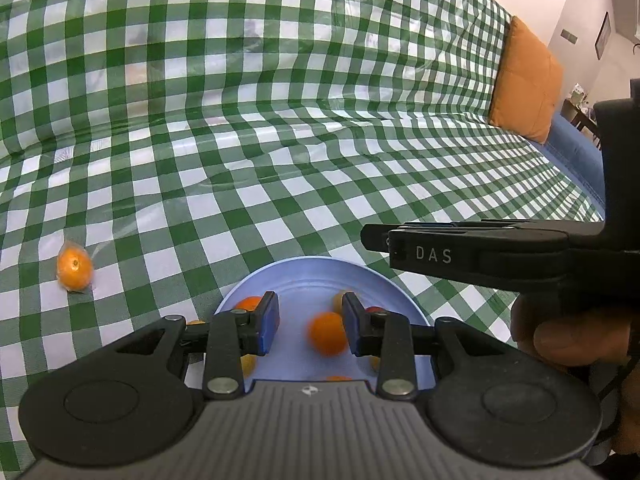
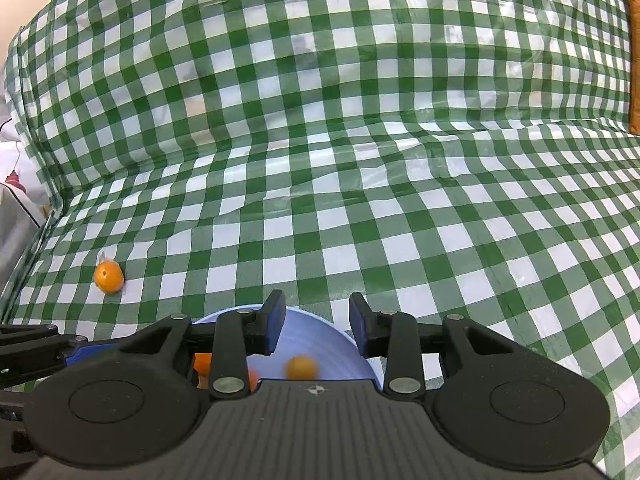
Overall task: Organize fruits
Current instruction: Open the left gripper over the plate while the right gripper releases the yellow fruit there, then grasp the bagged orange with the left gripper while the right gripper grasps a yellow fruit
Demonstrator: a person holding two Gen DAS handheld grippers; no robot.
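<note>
Left wrist view: one wrapped orange (image 1: 75,269) lies alone on the checked cloth (image 1: 320,140), well apart from the blue bowl (image 1: 396,292) and to the left of it. Its stem dimple faces roughly toward the camera, so no long axis is evident (the fruit reads as near-round, with a thin clear wrap crinkled around it). The right wrist view shows the same orange (image 2: 108,277), also to the left of and beyond the bowl (image 2: 320,328).

The bowl holds several small orange fruits; one (image 1: 327,333) appears between the fingers of the left gripper (image 1: 310,326), blurred, and not touched by either pad. The left gripper's jaws stand apart with nothing clamped. The right gripper (image 2: 318,326) is likewise spread and empty, hovering over the near part of the bowl; another blurred fruit (image 2: 302,367) shows below it.

Controlling relation: the stray orange lies to the left of both tools, on the left gripper's side, with bare cloth between. The left gripper is judged the nearer tool. The right gripper's body (image 1: 480,256) extends across the right side of the left view, over the bowl's far rim, so a leftward sweep by the left tool moves away from it.

Probable next step: carry the left gripper left and forward to straddle the orange. Risk: the loose wrap may slip under the pads.
</note>
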